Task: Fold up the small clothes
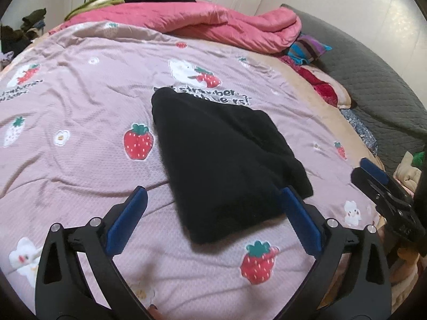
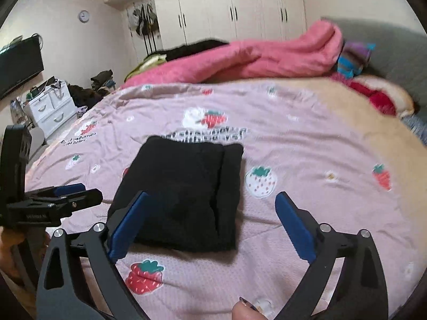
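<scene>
The left gripper (image 1: pixel 213 200), jaws gaping wide and empty, is hovering over the near end of the folded black garment (image 1: pixel 221 160) lying on the strawberry-print bedspread (image 1: pixel 80 106), its long axis probably running away; the right gripper (image 2: pixel 210 208), equally wide, is hanging alongside.

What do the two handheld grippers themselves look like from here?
Both match: the left gripper and right gripper have black curved plastic frames with triangular cut-outs, silver pivot bolts and flat blue pads on the fingers. No cables or sleeves show.

Each gripper (image 1: pixel 213 194) (image 2: pixel 210 200) has black arms, blue pads and silver screws.
</scene>
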`<state>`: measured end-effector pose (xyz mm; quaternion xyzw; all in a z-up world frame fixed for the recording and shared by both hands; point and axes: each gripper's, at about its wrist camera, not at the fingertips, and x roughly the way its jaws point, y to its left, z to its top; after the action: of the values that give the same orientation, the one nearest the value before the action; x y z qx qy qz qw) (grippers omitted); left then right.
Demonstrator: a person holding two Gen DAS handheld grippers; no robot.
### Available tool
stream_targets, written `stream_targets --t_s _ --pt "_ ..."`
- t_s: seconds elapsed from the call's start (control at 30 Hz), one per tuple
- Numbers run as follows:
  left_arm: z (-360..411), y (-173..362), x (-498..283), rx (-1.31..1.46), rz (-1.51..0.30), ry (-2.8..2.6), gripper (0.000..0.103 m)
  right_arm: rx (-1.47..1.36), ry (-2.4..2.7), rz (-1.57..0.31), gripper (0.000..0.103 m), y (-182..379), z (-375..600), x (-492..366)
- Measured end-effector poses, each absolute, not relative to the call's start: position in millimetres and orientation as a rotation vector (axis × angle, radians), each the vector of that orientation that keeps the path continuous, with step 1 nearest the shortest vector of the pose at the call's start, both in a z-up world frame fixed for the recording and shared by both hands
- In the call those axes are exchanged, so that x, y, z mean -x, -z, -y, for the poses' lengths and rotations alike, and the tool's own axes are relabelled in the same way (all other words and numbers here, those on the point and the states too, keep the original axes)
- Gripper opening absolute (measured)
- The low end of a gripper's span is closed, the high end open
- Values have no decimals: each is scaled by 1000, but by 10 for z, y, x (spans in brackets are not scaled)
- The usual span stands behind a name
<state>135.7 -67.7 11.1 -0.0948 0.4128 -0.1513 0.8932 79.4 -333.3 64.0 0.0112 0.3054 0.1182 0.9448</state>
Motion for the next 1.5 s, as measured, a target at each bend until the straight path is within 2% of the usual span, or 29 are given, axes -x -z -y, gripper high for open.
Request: stream_targets --t_s 0.23,0.53,0.8,1.5 --pt "530 -164 -1002 184 -799 289 94 35 -187 -538 99 -668 3222 -316" --pt "276 53 -636 176 -791 252 94 25 -144 -562 99 -317 3099 57" --pt "162 318 -477 184 -836 241 94 -16 -101 -635 99 -38 3076 137" --pt "199 309 -452 141 -844 213 94 -13 -104 -672 99 35 3074 123"
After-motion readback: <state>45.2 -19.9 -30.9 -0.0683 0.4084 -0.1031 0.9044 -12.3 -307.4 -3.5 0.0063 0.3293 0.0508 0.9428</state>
